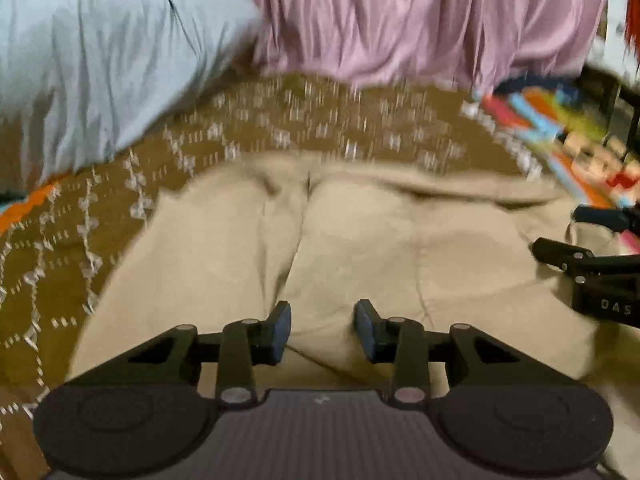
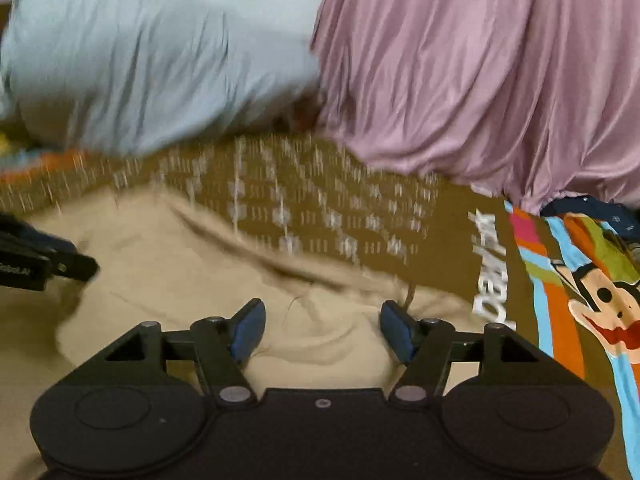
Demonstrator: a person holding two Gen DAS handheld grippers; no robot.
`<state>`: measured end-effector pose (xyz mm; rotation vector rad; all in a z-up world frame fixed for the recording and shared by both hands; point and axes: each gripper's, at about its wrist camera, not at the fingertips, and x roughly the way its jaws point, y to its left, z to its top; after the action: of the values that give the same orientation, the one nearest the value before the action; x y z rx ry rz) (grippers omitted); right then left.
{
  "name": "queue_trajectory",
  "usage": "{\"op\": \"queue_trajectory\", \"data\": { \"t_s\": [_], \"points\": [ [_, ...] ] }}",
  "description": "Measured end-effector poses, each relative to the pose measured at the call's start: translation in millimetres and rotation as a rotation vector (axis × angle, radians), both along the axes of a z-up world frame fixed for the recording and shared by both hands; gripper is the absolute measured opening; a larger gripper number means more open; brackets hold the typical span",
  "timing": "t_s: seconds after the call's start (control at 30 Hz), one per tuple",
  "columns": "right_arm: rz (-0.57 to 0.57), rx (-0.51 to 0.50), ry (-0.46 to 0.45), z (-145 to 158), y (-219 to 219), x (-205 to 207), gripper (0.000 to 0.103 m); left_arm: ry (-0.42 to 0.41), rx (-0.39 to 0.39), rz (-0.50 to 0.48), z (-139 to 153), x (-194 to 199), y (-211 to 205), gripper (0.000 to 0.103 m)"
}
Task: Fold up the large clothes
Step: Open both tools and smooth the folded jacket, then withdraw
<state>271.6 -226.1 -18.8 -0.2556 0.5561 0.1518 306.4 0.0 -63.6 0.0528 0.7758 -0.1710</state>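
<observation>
Now the left hand-held gripper [image 1: 323, 330] is hovering part open and empty over the beige trousers [image 1: 360, 248] lying on the patterned brown bedspread [image 1: 320, 128]; the right hand-held gripper [image 2: 322, 326] is gaping wider, gripping nothing, above the trousers' crumpled edge.

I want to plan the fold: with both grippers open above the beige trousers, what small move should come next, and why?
Probably lower the left gripper and right gripper onto the near edge of the beige trousers and close: both stand open, holding nothing, and the cloth lies spread flat on the brown bedspread.
</observation>
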Motion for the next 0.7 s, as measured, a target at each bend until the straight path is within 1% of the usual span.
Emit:
{"op": "queue_trajectory", "data": {
  "t_s": [0.07,0.13,0.2,0.27,0.33,0.4,0.43,0.47,0.5,0.53,0.57,0.63,0.7],
  "points": [
    [-0.005,-0.052,0.036,-19,6,5,0.067,0.015,-0.012,0.006,-7,1,1,0.039],
    [0.004,-0.069,0.048,-34,8,6,0.068,0.017,-0.002,0.000,-7,1,0,0.039],
    [0.014,-0.076,0.048,-39,9,8,0.068,0.018,-0.004,0.000,-5,0,0,0.039],
    [0.016,-0.047,0.053,-35,4,8,0.068,0.029,-0.019,0.005,0,-2,3,0.040],
    [0.019,0.027,0.052,-24,-5,1,0.069,0.028,-0.047,0.010,7,-3,8,0.044],
    [0.000,0.071,0.049,-13,-14,-9,0.075,0.012,-0.069,-0.002,14,-11,9,0.051],
    [-0.011,0.076,0.051,-9,-18,-15,0.076,0.009,-0.054,-0.007,15,-13,7,0.055],
    [-0.020,0.066,0.063,-7,-22,-20,0.077,0.010,-0.026,-0.009,14,-17,5,0.056],
    [-0.026,0.048,0.094,-7,-23,-23,0.077,0.017,-0.002,-0.009,10,-21,2,0.056],
    [-0.035,0.037,0.145,-11,-27,-23,0.077,0.032,0.012,-0.007,7,-25,1,0.056],
    [-0.042,0.056,0.170,-12,-31,-25,0.077,0.040,0.020,0.000,7,-30,1,0.056],
    [-0.067,0.147,0.184,-4,-43,-35,0.076,0.027,0.018,0.012,17,-47,4,0.063],
    [-0.074,0.206,0.142,14,-52,-54,0.078,-0.016,0.009,0.001,36,-70,8,0.086]
  ]
}}
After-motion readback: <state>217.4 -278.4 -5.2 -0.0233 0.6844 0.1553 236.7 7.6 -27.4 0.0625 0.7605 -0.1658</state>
